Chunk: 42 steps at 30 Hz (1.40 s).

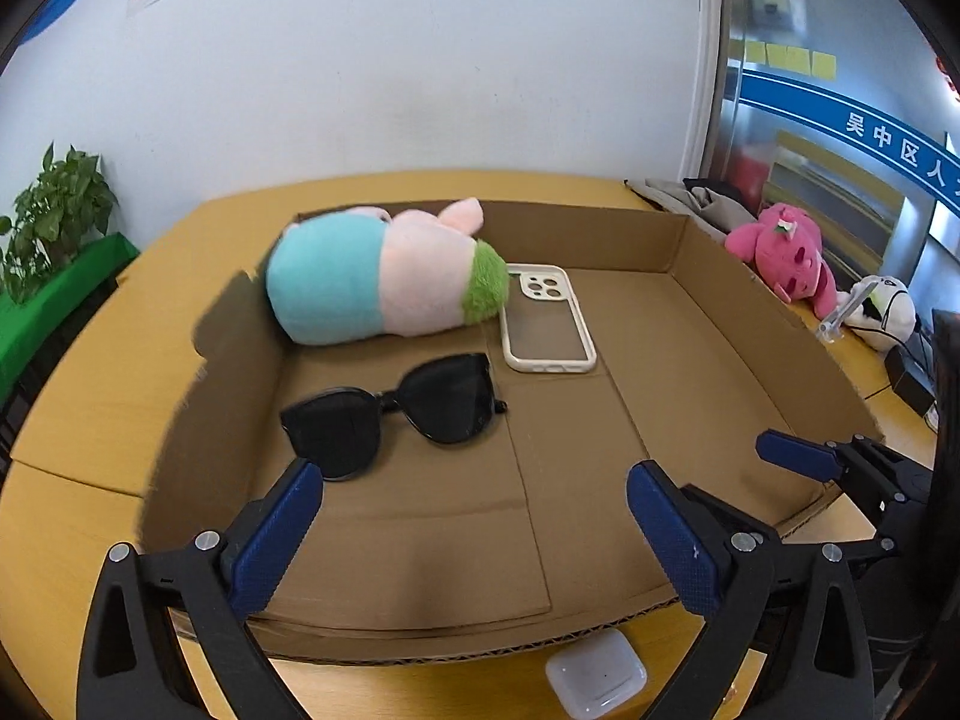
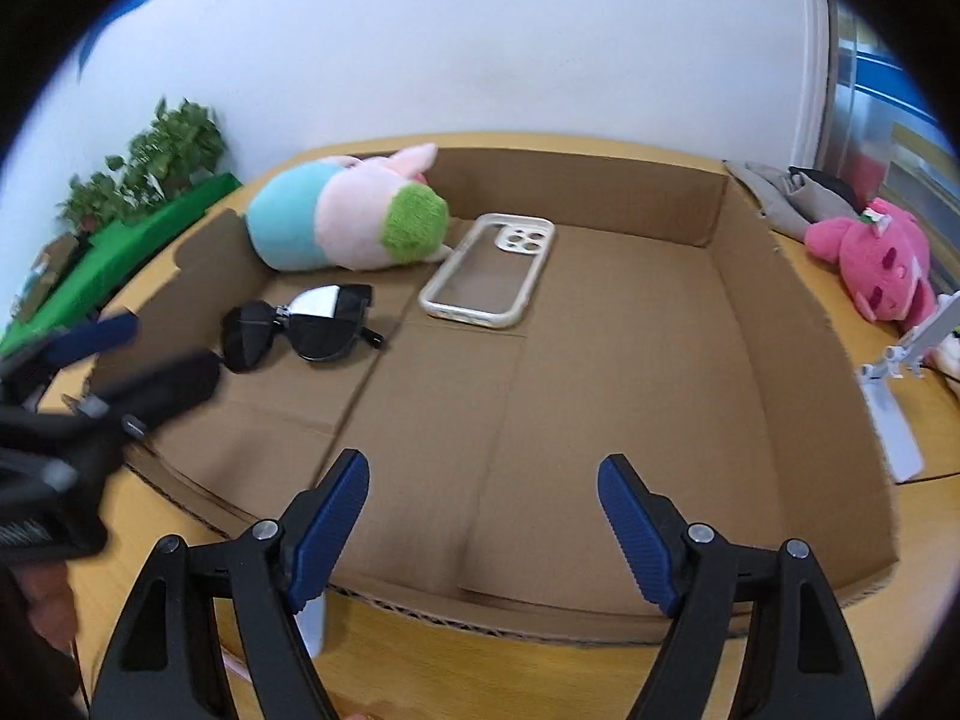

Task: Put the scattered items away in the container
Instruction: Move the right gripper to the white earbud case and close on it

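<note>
A shallow cardboard box (image 1: 600, 237) (image 2: 576, 192) lies on the yellow table. Inside it are a blue, pink and green plush toy (image 1: 372, 282) (image 2: 342, 216), a cream phone case (image 1: 546, 318) (image 2: 489, 270) and black sunglasses (image 1: 396, 414) (image 2: 300, 330). A white earbud case (image 1: 597, 681) (image 2: 313, 624) sits on the table just outside the box's near edge. My left gripper (image 1: 474, 471) (image 2: 162, 351) hangs open over the near left part of the box, holding nothing. My right gripper (image 2: 485, 465) is open and empty over the near middle; one of its fingers (image 1: 795, 453) shows in the left wrist view.
Outside the box on the right lie a pink plush toy (image 1: 786, 252) (image 2: 876, 258), a white plush (image 1: 888, 306), a white stand (image 2: 888, 396) and grey cloth (image 2: 780, 192). A potted plant (image 1: 54, 210) (image 2: 150, 168) stands at the left by the wall.
</note>
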Each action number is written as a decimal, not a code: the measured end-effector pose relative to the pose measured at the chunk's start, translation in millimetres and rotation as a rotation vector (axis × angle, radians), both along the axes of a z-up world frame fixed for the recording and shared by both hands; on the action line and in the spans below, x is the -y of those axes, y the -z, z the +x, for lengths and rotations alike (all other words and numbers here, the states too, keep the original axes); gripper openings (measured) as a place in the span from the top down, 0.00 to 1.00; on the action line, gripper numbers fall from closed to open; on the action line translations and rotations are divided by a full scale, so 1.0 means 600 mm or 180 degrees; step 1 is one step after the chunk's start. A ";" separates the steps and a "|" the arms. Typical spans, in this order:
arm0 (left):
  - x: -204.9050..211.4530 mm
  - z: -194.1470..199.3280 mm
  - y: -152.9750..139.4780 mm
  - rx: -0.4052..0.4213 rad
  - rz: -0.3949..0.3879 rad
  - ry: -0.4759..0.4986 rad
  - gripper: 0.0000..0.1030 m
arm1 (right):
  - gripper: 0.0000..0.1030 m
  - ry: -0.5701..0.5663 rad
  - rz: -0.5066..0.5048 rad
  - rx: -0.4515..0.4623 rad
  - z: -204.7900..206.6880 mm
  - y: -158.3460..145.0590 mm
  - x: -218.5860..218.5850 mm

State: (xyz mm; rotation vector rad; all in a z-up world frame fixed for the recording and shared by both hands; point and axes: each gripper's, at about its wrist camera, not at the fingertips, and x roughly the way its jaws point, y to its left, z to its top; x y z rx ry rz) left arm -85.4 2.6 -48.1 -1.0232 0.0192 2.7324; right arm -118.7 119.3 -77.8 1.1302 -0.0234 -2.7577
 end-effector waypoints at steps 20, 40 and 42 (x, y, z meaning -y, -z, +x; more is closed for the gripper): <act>0.019 -0.018 0.064 -0.0271 -0.0084 -0.0212 0.00 | 0.01 -0.0200 -0.0223 -0.0380 -0.001 0.022 -0.007; 0.054 0.000 0.038 -0.0493 -0.0002 -0.0350 0.00 | 0.01 -0.0336 -0.0272 -0.0157 -0.009 0.017 -0.014; 0.076 0.002 0.029 -0.0427 0.0193 -0.0331 0.00 | 0.01 -0.0301 -0.0234 -0.0284 0.005 0.001 -0.020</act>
